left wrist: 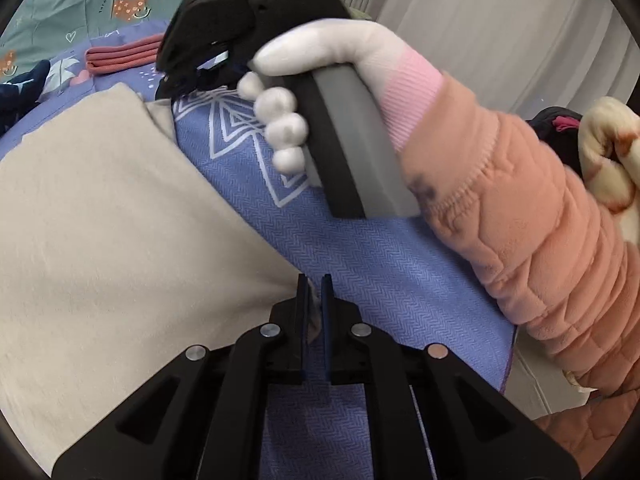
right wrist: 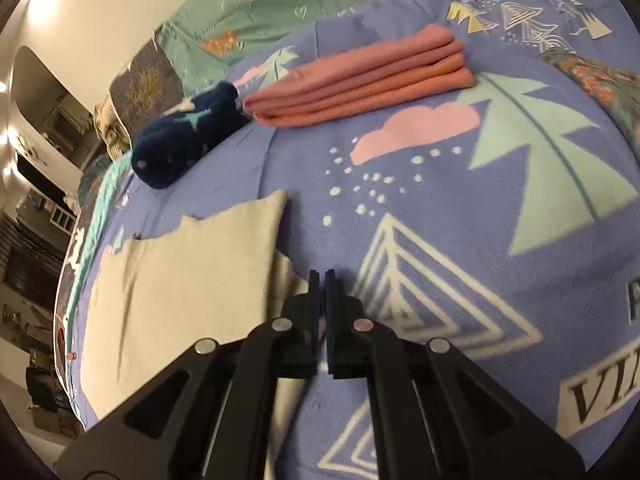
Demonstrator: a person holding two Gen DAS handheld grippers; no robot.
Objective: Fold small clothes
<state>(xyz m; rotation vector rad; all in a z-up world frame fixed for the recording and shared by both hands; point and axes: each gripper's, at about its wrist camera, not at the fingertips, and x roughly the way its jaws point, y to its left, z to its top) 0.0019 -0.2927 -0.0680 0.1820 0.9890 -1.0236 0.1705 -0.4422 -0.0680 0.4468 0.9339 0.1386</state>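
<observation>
A beige cloth (left wrist: 120,220) lies flat on the blue patterned blanket (left wrist: 360,264). At the cloth's near corner my left gripper (left wrist: 315,284) is shut, with a bit of beige fabric pinched between its pads. A white-gloved hand (left wrist: 320,52) with a peach sleeve holds the right gripper's black body (left wrist: 260,12), which points down at the cloth's far corner. In the right wrist view the same beige cloth (right wrist: 192,272) reaches under my right gripper (right wrist: 322,278). Its jaws are shut at the cloth's edge, and the pinch itself is partly hidden.
A folded pink cloth (right wrist: 360,80) and a rolled dark navy garment (right wrist: 180,140) lie further back on the blanket (right wrist: 460,200). Green bedding (right wrist: 280,0) lies behind them. The bed's edge drops off at the left (right wrist: 76,264). A curtain (left wrist: 480,20) hangs at the right.
</observation>
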